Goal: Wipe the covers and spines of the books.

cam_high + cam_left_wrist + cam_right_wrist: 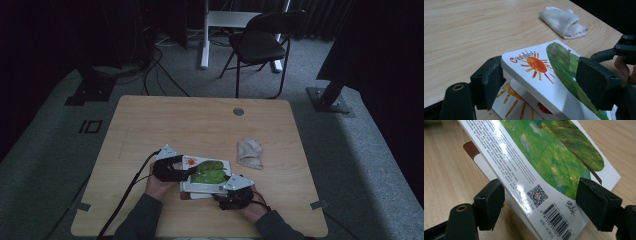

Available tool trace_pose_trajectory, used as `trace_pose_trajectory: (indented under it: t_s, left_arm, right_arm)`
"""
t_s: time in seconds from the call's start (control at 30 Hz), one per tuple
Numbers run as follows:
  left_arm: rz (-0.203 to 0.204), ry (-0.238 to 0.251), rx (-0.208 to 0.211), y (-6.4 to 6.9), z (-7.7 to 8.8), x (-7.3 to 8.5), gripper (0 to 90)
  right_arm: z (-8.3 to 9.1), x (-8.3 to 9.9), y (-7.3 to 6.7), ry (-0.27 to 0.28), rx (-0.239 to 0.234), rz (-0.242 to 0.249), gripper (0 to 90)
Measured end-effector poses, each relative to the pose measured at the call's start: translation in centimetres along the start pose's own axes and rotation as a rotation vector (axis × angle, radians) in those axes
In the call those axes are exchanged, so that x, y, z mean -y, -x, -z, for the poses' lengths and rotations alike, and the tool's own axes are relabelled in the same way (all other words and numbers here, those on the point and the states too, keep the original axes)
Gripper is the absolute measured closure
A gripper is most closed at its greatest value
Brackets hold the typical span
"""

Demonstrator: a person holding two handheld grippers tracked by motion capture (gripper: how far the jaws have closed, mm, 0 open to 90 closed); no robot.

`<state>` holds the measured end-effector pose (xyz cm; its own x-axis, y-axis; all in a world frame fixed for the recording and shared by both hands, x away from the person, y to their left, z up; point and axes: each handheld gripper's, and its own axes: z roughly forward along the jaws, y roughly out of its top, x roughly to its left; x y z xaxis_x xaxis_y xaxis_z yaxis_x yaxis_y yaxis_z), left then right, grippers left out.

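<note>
Two grippers meet at one board book [207,172] near the table's [150,125] front edge. My left gripper [537,85] straddles the sun corner, jaws spread; whether the pads press the covers I cannot tell. My right gripper [540,207] brackets the barcode corner, jaws wide, pads seemingly clear of the book. A second page or book beneath is mostly hidden. White cloth [250,152] lies apart, to the right. Dim room; the high view blurs the jaws.
</note>
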<state>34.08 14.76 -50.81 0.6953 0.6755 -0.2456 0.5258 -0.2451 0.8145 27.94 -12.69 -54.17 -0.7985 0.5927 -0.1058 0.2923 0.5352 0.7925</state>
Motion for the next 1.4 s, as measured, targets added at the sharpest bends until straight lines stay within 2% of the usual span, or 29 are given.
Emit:
trace_pose_trajectory:
  t_s: [0.2, 0.43, 0.7, 0.8, 0.93, 1.03, 1.17, 1.3, 1.4]
  left_arm:
    - [0.043, -0.015, 0.026, -0.6, -0.1, 0.5, 22.7]
    - [0.052, -0.023, 0.069, -0.3, -0.4, 0.7, 22.5]
    - [0.033, -0.033, 0.108, 0.2, -0.3, 0.4, 24.7]
    - [0.013, -0.049, 0.109, 0.5, -0.4, 0.4, 25.0]
    - [0.003, -0.046, 0.104, 0.7, -0.2, 0.2, 31.9]
    - [-0.009, -0.051, 0.106, 0.7, 0.0, 0.1, 34.1]
    - [-0.003, -0.057, 0.110, 0.6, 0.1, 0.0, 36.1]
    - [0.003, -0.055, 0.113, 0.5, 0.2, -0.1, 39.0]
    - [0.009, -0.063, 0.108, 0.4, 0.2, -0.1, 39.3]
  right_arm:
    - [0.0, 0.0, 0.0, 0.000, 0.003, 0.002, 23.6]
    - [0.0, 0.0, 0.0, 0.001, 0.002, -0.002, 23.6]
    - [0.0, 0.0, 0.0, 0.004, 0.000, -0.005, 23.6]
    - [0.0, 0.0, 0.0, 0.003, 0.000, -0.004, 23.6]
    - [0.2, 0.0, 0.1, 0.001, -0.007, -0.011, 24.1]
    - [0.5, 0.0, 0.2, -0.002, -0.020, -0.010, 26.9]
    - [0.8, 0.0, 0.5, -0.011, -0.047, -0.027, 28.6]
    - [1.1, -0.2, 0.8, -0.036, -0.074, -0.023, 31.8]
    - [1.6, -0.4, 1.2, -0.047, -0.121, -0.043, 37.4]
